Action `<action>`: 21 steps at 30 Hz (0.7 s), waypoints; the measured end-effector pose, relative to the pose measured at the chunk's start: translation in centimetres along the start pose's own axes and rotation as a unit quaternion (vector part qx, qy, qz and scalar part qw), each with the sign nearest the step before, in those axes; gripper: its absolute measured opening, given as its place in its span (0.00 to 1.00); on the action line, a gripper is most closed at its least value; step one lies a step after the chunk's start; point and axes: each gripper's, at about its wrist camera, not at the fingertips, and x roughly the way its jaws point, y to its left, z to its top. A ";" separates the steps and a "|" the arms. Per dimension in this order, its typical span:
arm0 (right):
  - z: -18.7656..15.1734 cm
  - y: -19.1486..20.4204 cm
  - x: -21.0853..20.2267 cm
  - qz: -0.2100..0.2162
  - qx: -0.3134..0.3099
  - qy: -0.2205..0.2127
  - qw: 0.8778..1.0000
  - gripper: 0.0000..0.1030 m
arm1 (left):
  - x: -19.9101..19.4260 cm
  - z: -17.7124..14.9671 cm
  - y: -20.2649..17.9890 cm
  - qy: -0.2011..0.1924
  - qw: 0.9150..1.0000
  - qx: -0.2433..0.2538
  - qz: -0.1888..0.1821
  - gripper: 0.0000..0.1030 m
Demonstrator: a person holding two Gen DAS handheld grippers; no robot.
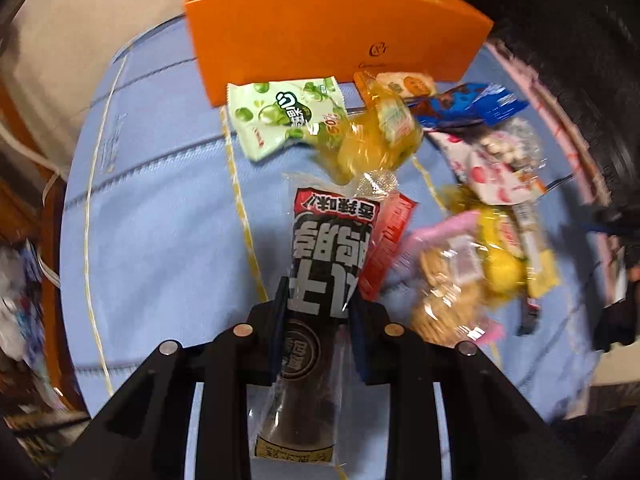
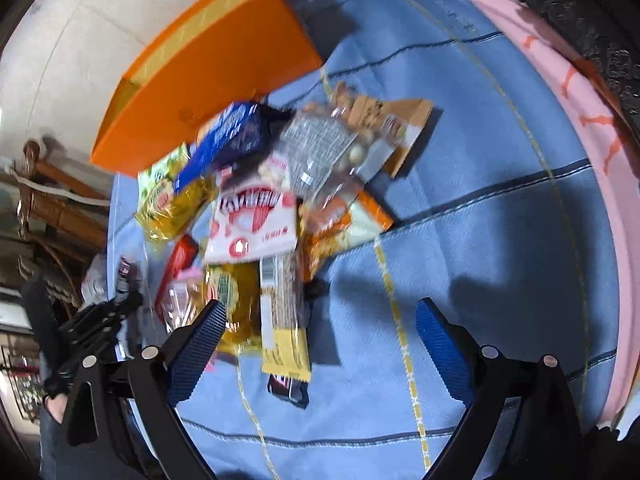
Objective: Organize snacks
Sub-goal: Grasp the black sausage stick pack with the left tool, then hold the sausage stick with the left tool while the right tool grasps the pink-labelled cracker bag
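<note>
My left gripper is shut on a long black snack packet with white characters. The packet hangs lifted above the blue cloth and points toward the orange box. A pile of snacks lies to the right: a green packet, a yellow jelly bag, a blue cookie packet and a cracker bag. My right gripper stands open over the near edge of the pile, with a yellow bar packet by its left finger. A white-and-red packet lies in the pile's middle.
The open-topped orange box stands at the far edge of the cloth, against a pale wall. A pink border runs along the cloth's right side. Wooden furniture stands off the left edge. Bare blue cloth spreads right of the pile.
</note>
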 end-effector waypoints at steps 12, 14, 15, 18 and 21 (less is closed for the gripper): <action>-4.1 12.5 3.5 0.031 -0.209 0.049 0.976 0.93 | -3.5 -1.6 1.1 -0.022 0.994 -0.083 -0.061 0.26; -4.9 15.1 4.3 0.025 -0.245 0.050 0.968 0.93 | -3.9 -1.9 1.6 -0.027 0.994 -0.090 -0.059 0.26; -5.0 16.0 4.7 0.017 -0.255 0.048 0.966 0.93 | -3.9 -2.0 1.8 -0.028 0.994 -0.093 -0.057 0.26; -4.4 17.4 6.1 -0.007 -0.254 0.052 0.966 0.93 | -4.2 -2.4 3.0 -0.029 0.992 -0.109 -0.053 0.26; -3.5 17.8 7.7 -0.035 -0.229 0.067 0.970 0.93 | -4.6 -3.2 4.2 -0.032 0.989 -0.131 -0.053 0.27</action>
